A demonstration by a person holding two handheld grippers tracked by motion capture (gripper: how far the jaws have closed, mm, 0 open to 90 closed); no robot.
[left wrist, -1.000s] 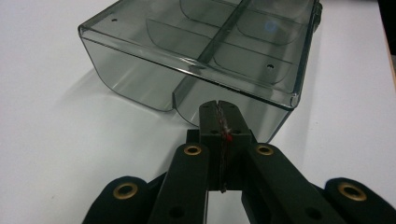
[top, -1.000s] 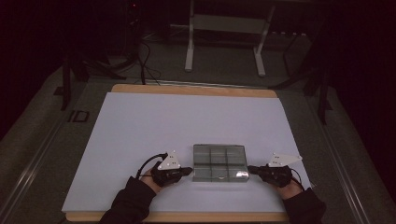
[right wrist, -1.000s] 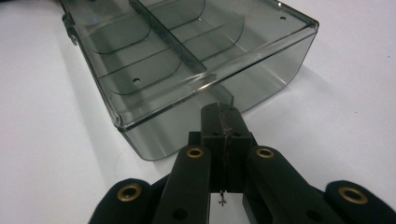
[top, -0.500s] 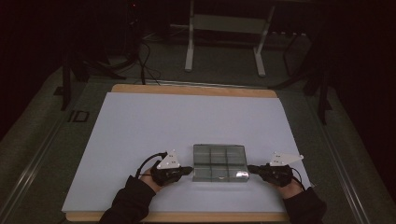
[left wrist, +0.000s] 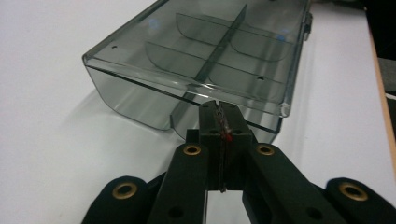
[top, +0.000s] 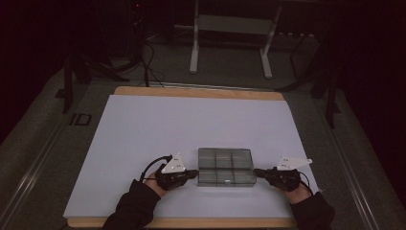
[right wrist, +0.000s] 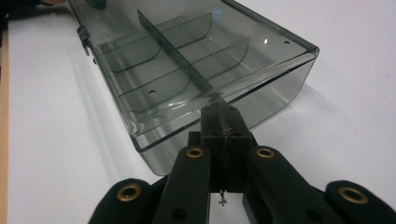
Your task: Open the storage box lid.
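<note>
A smoky clear plastic compartment box (top: 225, 166) lies with its lid down on the white sheet, near the front edge. Inside, dividers split it into several cells, which look empty. My left gripper (top: 195, 173) sits at the box's left end, jaws shut with the pads together and nothing between them. In the left gripper view, the box (left wrist: 205, 51) has its end wall right at the tips of that gripper (left wrist: 218, 106). My right gripper (top: 256, 172) mirrors it at the right end, also shut. Its tips (right wrist: 220, 109) meet the end wall of the box (right wrist: 187, 60).
The white sheet (top: 191, 129) covers most of a wooden tabletop (top: 201, 92). Behind the table, a metal stand (top: 230, 43) and cables (top: 143, 57) rest on the dark floor. Both forearms in dark sleeves enter from the bottom edge.
</note>
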